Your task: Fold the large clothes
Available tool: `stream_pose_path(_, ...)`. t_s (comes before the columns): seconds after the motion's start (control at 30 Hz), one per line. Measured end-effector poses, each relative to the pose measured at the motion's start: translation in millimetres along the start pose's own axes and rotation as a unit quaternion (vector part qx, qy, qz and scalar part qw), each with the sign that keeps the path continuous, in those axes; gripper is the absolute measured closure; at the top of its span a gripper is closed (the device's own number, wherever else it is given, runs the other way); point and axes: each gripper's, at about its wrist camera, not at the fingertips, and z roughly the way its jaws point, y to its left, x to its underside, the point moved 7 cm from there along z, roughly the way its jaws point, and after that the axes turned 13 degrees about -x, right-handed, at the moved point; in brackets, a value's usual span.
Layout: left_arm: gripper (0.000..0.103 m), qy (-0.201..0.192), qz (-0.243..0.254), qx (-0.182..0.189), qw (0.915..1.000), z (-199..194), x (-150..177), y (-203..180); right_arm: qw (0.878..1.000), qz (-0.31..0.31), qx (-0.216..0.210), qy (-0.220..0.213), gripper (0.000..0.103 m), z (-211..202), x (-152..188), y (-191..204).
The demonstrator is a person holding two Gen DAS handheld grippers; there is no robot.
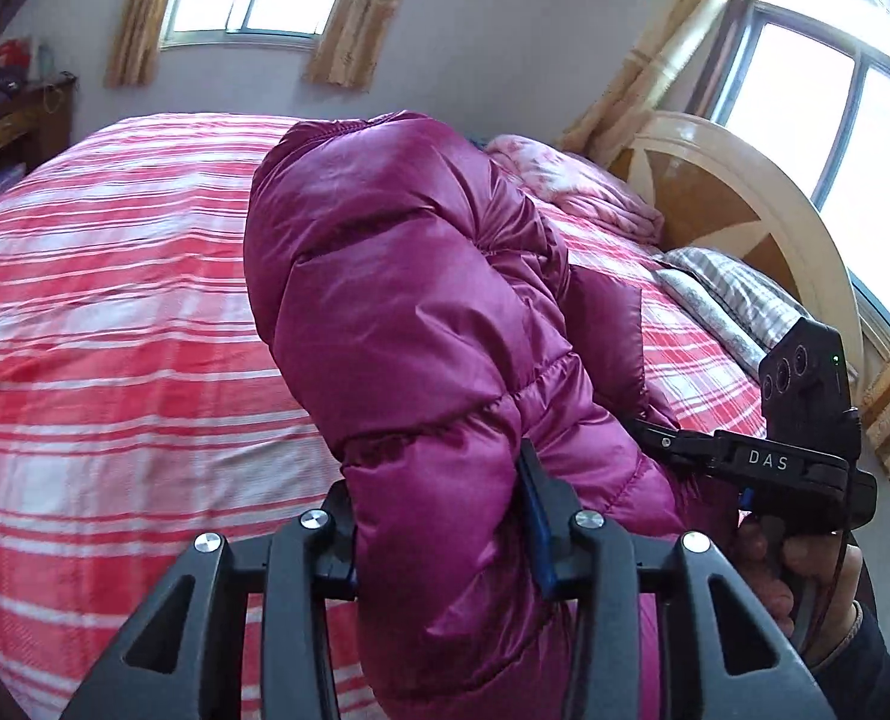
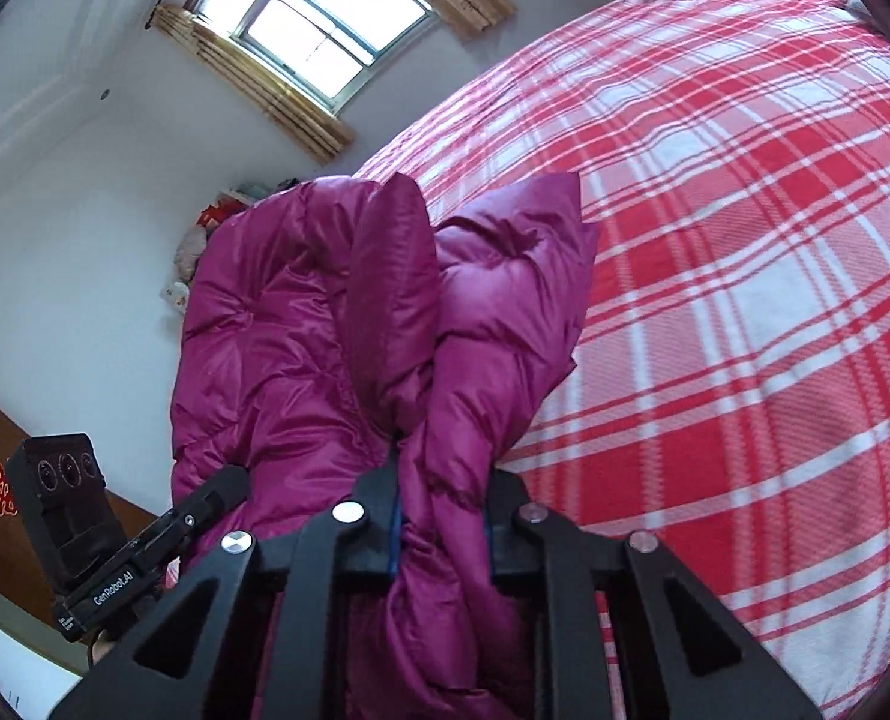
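Observation:
A shiny magenta puffer jacket [image 1: 396, 276] hangs bunched above the red plaid bed. My left gripper [image 1: 438, 516] is shut on a thick quilted fold of it, which fills the gap between the fingers. In the right wrist view the same jacket [image 2: 300, 324] rises in front of the camera, and my right gripper [image 2: 441, 516] is shut on a narrower gathered fold. The right gripper [image 1: 655, 438] also shows at the right of the left wrist view, held by a hand [image 1: 805, 576], its tips buried in the fabric. The left gripper [image 2: 216, 492] shows at the left of the right wrist view.
The red-and-white plaid bedspread [image 1: 114, 330] covers the bed [image 2: 745, 300]. A pink folded quilt [image 1: 571, 180] and a grey striped pillow [image 1: 727, 294] lie by the curved headboard [image 1: 745, 192]. A wooden dresser [image 1: 6, 132] stands at the far left. Curtained windows [image 2: 318, 30] face the bed.

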Motion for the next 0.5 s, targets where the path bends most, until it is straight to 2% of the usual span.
stream_pose_path(0.23,0.062,-0.023,-0.036,-0.058,0.9974,-36,7,72,0.997,-0.032,-0.041,0.052,0.082,83,12,60)
stream_pose_path(0.5,0.062,-0.032,-0.071,-0.106,0.9913,-55,19,131,0.991,-0.054,-0.062,0.101,0.082,167,20,99)
